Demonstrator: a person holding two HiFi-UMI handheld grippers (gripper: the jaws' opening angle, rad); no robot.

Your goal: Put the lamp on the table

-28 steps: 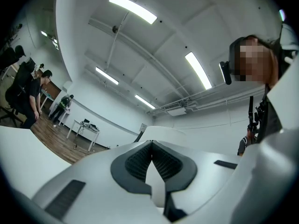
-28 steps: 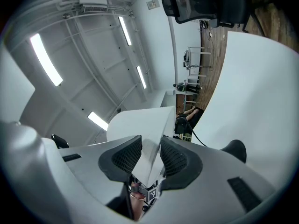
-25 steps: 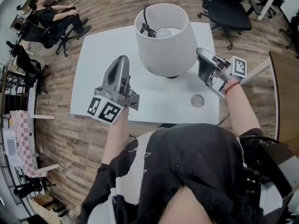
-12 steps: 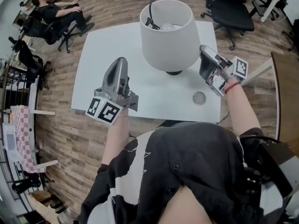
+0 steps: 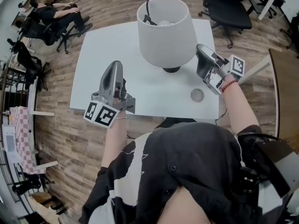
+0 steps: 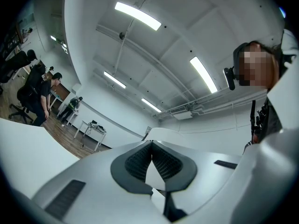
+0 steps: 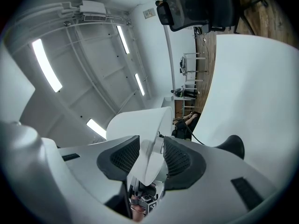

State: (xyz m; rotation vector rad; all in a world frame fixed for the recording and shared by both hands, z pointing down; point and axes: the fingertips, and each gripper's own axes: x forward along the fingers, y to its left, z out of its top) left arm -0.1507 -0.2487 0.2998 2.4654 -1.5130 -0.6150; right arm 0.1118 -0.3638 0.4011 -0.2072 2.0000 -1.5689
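The lamp point(image 5: 166, 31) has a white cone shade and a dark round base point(image 5: 171, 69), and it stands upright on the white table point(image 5: 93, 69). My right gripper point(image 5: 202, 55) sits close against the shade's right side. In the right gripper view its jaws point(image 7: 150, 153) have just been opening, and the shade's wall point(image 7: 140, 125) shows in the gap without the pads pressing on it. The lamp's base point(image 7: 232, 147) shows to the right. My left gripper point(image 5: 113, 69) hovers over the table's front left, apart from the lamp. It is shut point(image 6: 152, 146) with nothing in it.
A small round metal disc point(image 5: 197, 95) lies on the table near the front right corner. Black office chairs point(image 5: 229, 8) stand behind the table. A seated person point(image 5: 51, 15) is at the far left, and a wooden table point(image 5: 285, 87) is at the right.
My left gripper has drawn back a little toward the table's front left edge. The lamp stays standing in the same spot, and the right gripper stays beside the shade.
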